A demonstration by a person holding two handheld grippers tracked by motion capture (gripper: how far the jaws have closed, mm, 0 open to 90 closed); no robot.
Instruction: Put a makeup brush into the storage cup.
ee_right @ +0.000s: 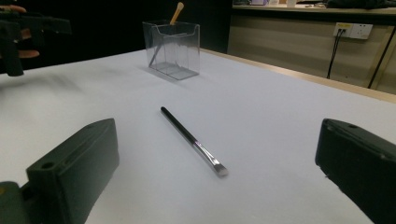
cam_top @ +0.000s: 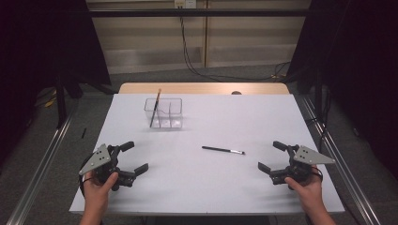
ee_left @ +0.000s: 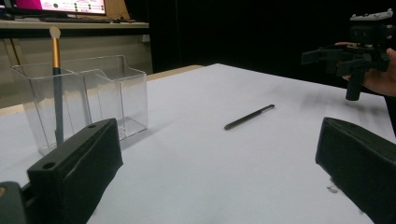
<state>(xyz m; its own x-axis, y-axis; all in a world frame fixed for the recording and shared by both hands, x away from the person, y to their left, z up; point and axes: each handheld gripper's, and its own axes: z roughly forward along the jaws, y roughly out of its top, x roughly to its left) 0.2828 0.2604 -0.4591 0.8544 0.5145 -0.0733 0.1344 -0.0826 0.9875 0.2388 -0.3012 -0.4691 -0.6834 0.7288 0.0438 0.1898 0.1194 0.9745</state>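
Observation:
A clear plastic organiser box (cam_top: 164, 113) (ee_left: 107, 93) (ee_right: 173, 49) stands at the back left of the white table (cam_top: 206, 187). One brush with a gold ferrule (cam_top: 155, 107) (ee_left: 56, 79) (ee_right: 176, 13) leans upright in its left compartment. A second thin black brush (cam_top: 223, 150) (ee_left: 248, 116) (ee_right: 192, 139) lies flat near the table's middle, right of centre. My left gripper (cam_top: 131, 159) is open near the front left corner, with nothing between its jaws. My right gripper (cam_top: 271, 157) is open near the front right, its jaws facing the lying brush from a short distance.
Metal rails (cam_top: 42, 168) run along both sides of the table. Black cables (cam_top: 197, 65) hang down the back wall to the floor. A wooden strip (cam_top: 202, 88) borders the table's far edge. A wall socket (ee_right: 352, 30) sits beyond the table.

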